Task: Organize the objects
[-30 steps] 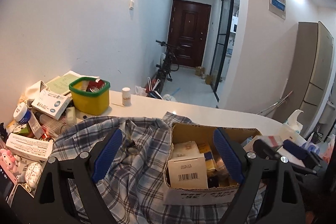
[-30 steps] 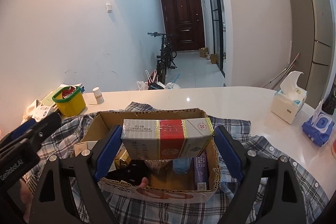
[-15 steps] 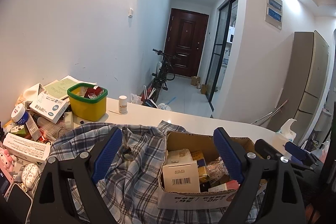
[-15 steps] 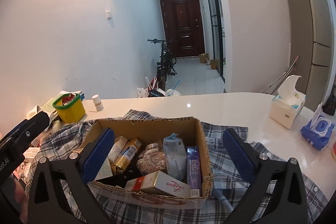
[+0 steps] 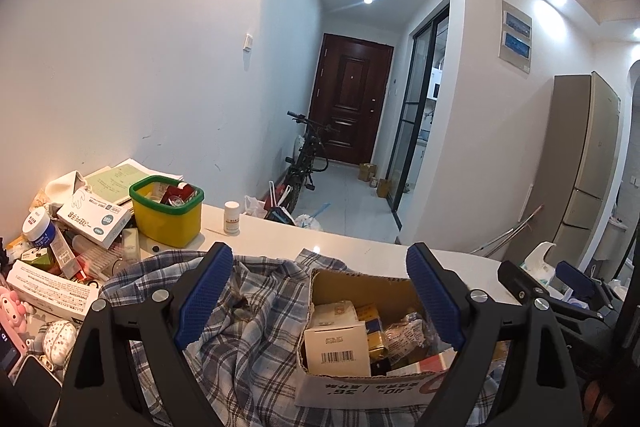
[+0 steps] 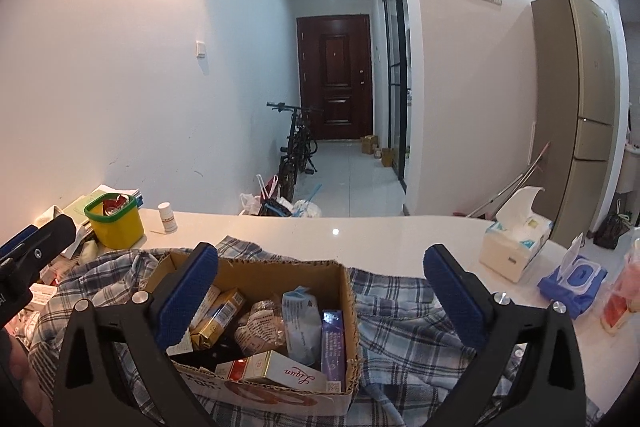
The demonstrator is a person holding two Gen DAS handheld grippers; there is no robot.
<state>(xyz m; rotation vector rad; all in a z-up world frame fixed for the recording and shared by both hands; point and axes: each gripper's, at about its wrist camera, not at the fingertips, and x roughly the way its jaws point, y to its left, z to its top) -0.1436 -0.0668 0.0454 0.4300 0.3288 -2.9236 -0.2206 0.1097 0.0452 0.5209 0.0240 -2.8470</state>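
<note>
Right wrist view: right gripper (image 6: 320, 283), jaws now wide and empty; its carton (image 6: 276, 371) lies in the box (image 6: 344, 311).

My left gripper (image 5: 320, 295) level, jaws spread wide, nothing held, my right gripper (image 6: 320, 295) likewise, jaws wide, empty

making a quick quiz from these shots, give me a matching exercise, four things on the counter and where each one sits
Things:
1. cardboard box
2. yellow bin
3. tissue box
4. white bottle

Places:
A. far right of the counter, beside the blue wipes pack
B. on the plaid shirt
C. on bare counter, just right of the yellow bin
D. far left, by the heap of boxes

Pairs: 1-B, 2-D, 3-A, 4-C
</note>
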